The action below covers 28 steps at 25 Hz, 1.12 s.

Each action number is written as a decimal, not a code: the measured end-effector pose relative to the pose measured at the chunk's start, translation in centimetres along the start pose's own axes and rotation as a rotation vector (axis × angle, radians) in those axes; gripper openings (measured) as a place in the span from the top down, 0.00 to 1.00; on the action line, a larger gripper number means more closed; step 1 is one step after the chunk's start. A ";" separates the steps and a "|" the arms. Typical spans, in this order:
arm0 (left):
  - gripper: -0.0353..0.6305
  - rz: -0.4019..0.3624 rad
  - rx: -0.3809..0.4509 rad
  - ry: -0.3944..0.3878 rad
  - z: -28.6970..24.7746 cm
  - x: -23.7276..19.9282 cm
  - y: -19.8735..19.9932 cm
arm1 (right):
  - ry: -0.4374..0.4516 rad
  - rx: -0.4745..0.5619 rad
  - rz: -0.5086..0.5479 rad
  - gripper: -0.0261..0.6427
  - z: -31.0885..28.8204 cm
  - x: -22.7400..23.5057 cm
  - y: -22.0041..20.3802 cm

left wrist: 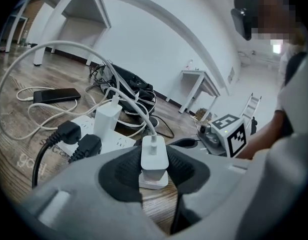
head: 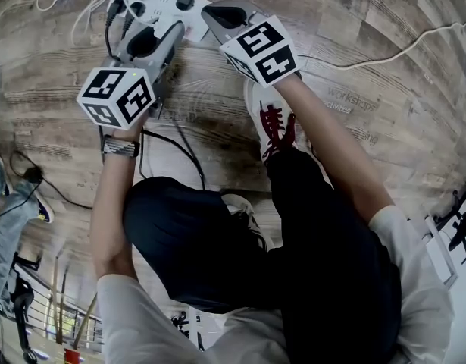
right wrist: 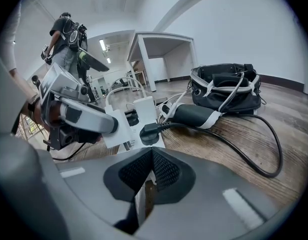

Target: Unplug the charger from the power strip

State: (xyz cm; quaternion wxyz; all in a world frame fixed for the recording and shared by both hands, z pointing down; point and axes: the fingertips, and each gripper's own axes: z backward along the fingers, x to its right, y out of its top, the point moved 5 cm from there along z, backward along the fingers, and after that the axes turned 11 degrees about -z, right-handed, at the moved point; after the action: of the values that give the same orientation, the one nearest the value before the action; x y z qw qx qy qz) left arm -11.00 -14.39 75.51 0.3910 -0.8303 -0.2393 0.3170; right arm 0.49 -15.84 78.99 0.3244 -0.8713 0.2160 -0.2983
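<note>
In the head view both grippers meet at the upper left over the white power strip (head: pixel 161 2) on the wooden floor (head: pixel 369 59), and the left gripper (head: pixel 149 40) hides what it holds. The left gripper view shows it: black fingers (left wrist: pixel 122 171) pinch the white charger (left wrist: pixel 154 156) by its sides at lower centre. Its cable rises from the top, near the strip's black plugs (left wrist: pixel 87 145). The right gripper (head: pixel 220 14) has its fingers (right wrist: pixel 166 171) pressed together. Its view shows the charger tilted at left; whether it is out of its socket I cannot tell.
</note>
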 end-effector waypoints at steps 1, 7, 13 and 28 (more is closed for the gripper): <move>0.74 0.011 -0.003 0.003 0.0 -0.2 -0.2 | 0.000 0.000 0.000 0.96 0.0 0.0 0.0; 0.74 0.111 0.025 -0.002 -0.1 -1.2 -0.6 | 0.001 0.000 0.000 0.96 -0.1 0.0 0.1; 0.73 0.156 0.067 0.004 -0.1 -1.8 -0.7 | 0.007 -0.005 0.000 0.96 0.0 0.0 0.1; 0.63 0.092 0.036 0.137 0.0 -3.3 -1.1 | 0.008 -0.008 -0.003 0.96 0.1 0.1 0.1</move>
State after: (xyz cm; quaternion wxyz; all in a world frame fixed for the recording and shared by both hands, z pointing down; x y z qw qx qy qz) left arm -13.46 -15.88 77.53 0.4061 -0.8530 -0.1679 0.2815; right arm 0.57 -15.90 78.91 0.3194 -0.8717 0.2171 -0.3016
